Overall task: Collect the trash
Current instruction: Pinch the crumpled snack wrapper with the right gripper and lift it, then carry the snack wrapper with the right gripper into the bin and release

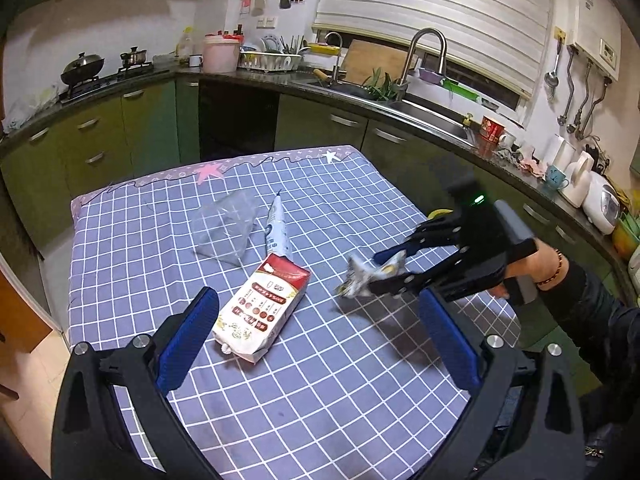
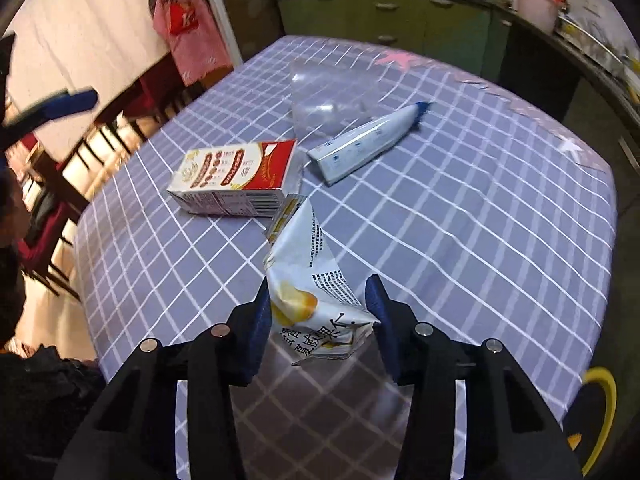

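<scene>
Here the right gripper (image 2: 318, 304) has its fingers (image 2: 262, 312) clamped on a crumpled wrapper (image 2: 308, 292), one blue pad on each side of the foil, near the wrapper's lower end so that the rest of it juts forward and up past the fingertips. In the left wrist view the wrapper appears to hang clear of the tabletop (image 1: 340, 380), with a shadow under it, which suits a piece already picked up and on its way to wherever the trash goes; no bin can be made out for certain, though a yellow ring (image 2: 600, 412) shows off the tabletop's edge beside the right gripper. The left gripper (image 1: 316, 344) has its fingers (image 1: 188, 340) wide apart and holds nothing. It hovers just short of the carton (image 1: 262, 306), pointing down at it, which reads as lining up for the next pickup. The carton lies flat on its side in the middle of the tabletop, easy to straddle across its narrow width. Touching the carton's far end lies a squeezed tube (image 1: 277, 228), flat end toward the carton and cap away. Just left of the tube, beyond the carton, sits a clear plastic bag (image 1: 224, 232), limp and hard to see against the checked cloth. The held wrapper is to the right of the carton, close to it but apart.
</scene>
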A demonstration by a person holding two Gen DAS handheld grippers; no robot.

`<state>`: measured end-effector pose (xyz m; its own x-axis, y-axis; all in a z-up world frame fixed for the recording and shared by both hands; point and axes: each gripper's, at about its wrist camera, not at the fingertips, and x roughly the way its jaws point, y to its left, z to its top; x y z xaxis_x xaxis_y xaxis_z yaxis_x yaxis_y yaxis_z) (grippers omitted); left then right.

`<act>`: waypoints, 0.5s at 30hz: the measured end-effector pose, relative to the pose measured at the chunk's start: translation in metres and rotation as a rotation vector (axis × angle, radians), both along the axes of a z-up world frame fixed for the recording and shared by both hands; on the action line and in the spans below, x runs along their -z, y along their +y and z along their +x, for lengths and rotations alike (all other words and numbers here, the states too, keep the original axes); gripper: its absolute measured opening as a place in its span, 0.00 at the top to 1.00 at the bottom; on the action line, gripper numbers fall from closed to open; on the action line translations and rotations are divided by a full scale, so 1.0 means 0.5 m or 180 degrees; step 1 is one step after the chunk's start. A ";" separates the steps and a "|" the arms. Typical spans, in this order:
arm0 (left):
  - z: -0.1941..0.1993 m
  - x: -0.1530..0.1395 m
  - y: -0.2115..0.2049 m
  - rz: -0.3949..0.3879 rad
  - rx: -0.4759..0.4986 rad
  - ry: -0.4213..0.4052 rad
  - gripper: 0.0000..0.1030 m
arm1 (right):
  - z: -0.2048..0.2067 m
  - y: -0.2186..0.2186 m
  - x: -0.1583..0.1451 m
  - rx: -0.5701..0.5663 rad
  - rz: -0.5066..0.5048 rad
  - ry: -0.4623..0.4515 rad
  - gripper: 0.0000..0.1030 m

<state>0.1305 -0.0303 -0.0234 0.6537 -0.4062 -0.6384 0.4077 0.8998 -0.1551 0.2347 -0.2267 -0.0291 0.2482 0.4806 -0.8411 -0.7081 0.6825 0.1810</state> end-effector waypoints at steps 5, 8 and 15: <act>-0.005 -0.004 -0.024 0.0035 0.0086 -0.0018 0.08 | -0.023 -0.144 -0.061 0.0474 0.0089 -0.0180 0.55; -0.004 -0.001 -0.036 0.0043 0.0132 -0.0015 0.08 | -0.025 -0.249 -0.075 0.0876 0.0049 -0.0239 0.55; 0.005 0.004 -0.077 0.0102 0.0256 0.0026 0.08 | -0.018 -0.505 -0.028 0.1922 -0.0300 -0.0117 0.55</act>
